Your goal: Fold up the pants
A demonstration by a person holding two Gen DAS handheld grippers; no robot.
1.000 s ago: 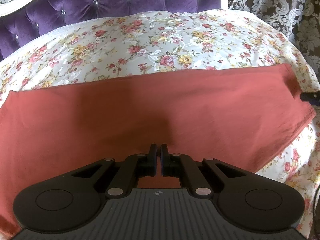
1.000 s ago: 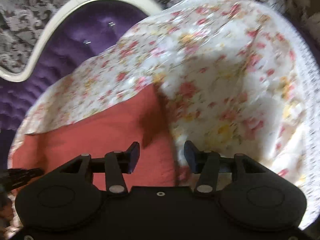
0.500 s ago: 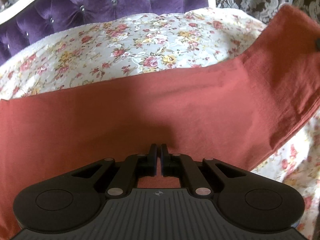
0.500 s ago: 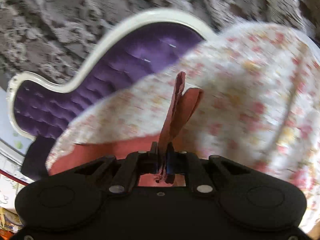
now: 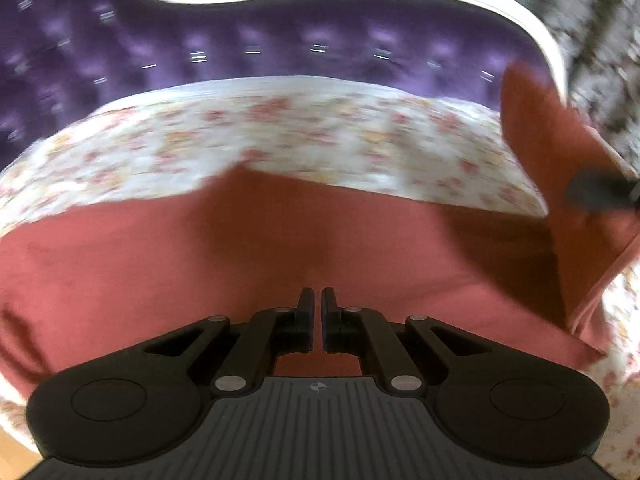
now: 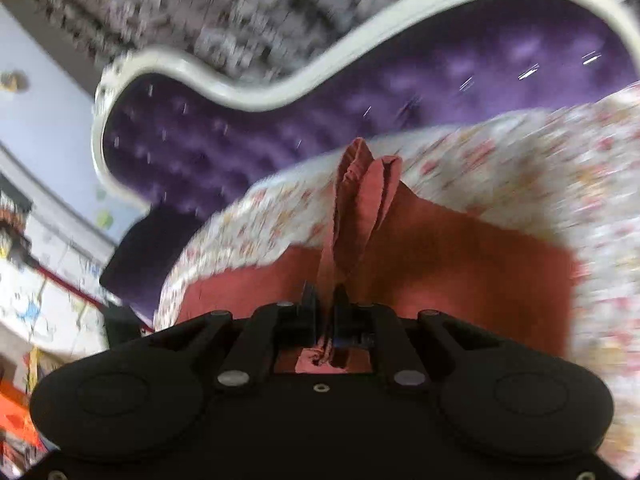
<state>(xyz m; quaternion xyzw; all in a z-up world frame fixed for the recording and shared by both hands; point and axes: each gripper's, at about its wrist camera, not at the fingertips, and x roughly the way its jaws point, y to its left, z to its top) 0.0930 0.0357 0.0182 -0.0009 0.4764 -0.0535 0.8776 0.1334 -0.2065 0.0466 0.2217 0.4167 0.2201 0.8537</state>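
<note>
Across the floral bedspread (image 5: 320,136) lie one pair of rust-red pants (image 5: 240,264), reaching from the sheet's left edge to its right edge, with bare sheet beyond them up to the purple tufted headboard (image 5: 280,36). Two grippers work them. At the near edge the left gripper (image 5: 314,308) is clenched, with cloth under it; whether any is pinched I cannot tell. Off to the right, the right gripper (image 6: 325,300) grasps a bunched end of the pants, which stands up off the bed. One white frame (image 6: 280,92) rims the headboard; patterned wall (image 6: 200,12) behind.
</note>
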